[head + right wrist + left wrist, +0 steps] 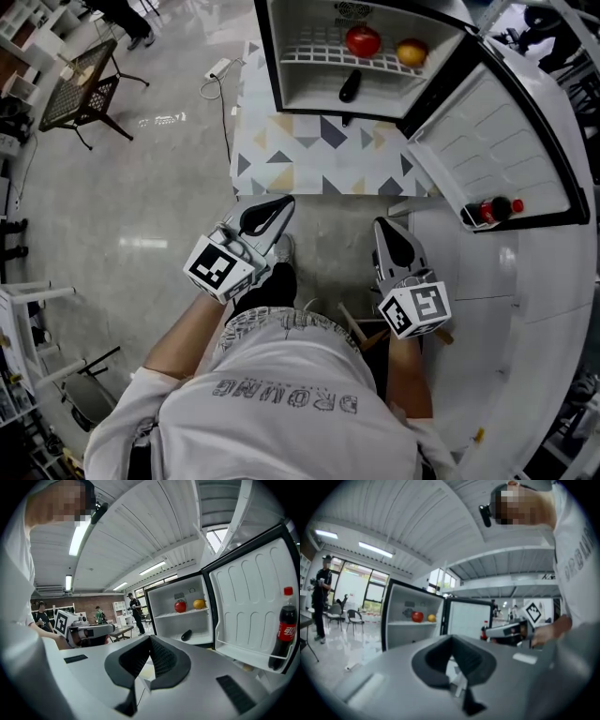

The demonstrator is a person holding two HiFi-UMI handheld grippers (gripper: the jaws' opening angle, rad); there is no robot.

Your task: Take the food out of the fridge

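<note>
The small fridge (291,89) stands open on a patterned table. On its wire shelf lie a red round fruit (363,40) (417,616) (180,605) and a yellow-orange fruit (412,52) (431,618) (199,603). A dark oblong item (350,86) (186,634) rests on the fridge floor. My left gripper (281,202) (451,640) and right gripper (382,226) (150,640) are held side by side in front of the table, well short of the fridge. Both point at it with jaws shut and nothing between them.
The fridge door (511,141) swings open to the right; a cola bottle (487,211) (280,634) stands in its shelf. A patterned cloth (319,159) covers the table. A white curved counter (553,309) runs on the right. A chair (80,89) and a power strip (217,67) are on the floor at left.
</note>
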